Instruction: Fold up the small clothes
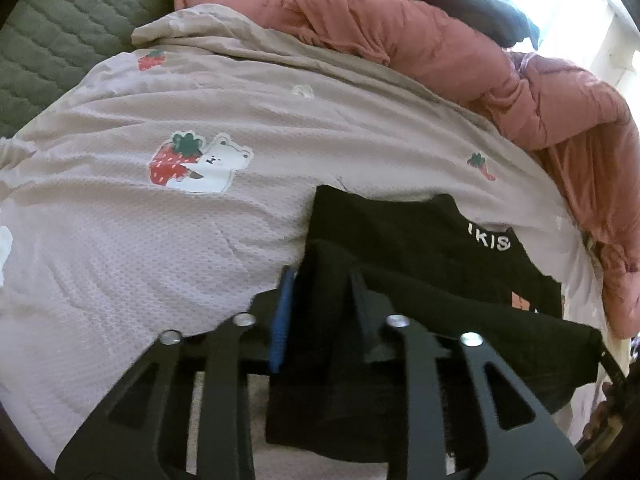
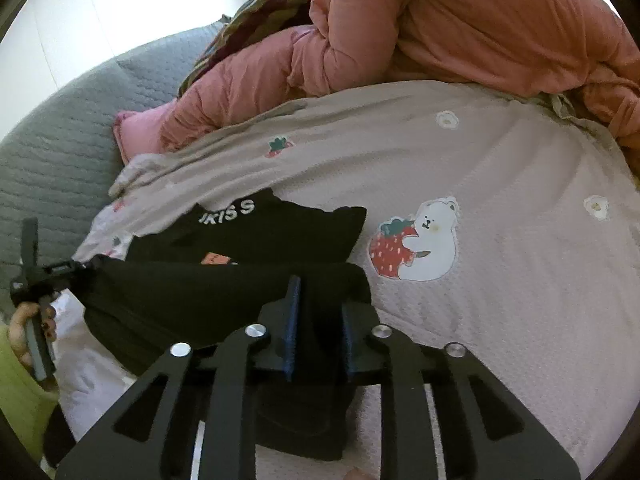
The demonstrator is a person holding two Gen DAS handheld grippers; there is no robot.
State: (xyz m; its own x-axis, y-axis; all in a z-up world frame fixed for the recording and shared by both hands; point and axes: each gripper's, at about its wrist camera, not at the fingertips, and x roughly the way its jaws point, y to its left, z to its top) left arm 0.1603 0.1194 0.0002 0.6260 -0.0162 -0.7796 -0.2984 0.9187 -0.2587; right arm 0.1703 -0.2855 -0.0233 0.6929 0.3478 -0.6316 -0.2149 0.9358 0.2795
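A small black garment (image 1: 420,248) with white letters lies on a pale pink bedspread (image 1: 160,260), its near half folded up over the far half. My left gripper (image 1: 322,280) stands at the garment's left corner. The jaws are parted and a loose fold of black cloth lies between them. In the right wrist view the same garment (image 2: 280,228) shows, and my right gripper (image 2: 322,292) is at its right corner, also parted with black cloth in the gap. The left gripper (image 2: 60,268) appears there at the garment's far left corner, held by a hand (image 2: 28,320).
The bedspread carries a bear and strawberry print (image 1: 200,164) left of the garment. A pink puffy quilt (image 1: 440,48) is heaped along the far side with striped cloth (image 2: 260,12) on it. Grey quilted fabric (image 1: 60,40) lies beyond. A green sleeve (image 2: 20,380) is at the lower left.
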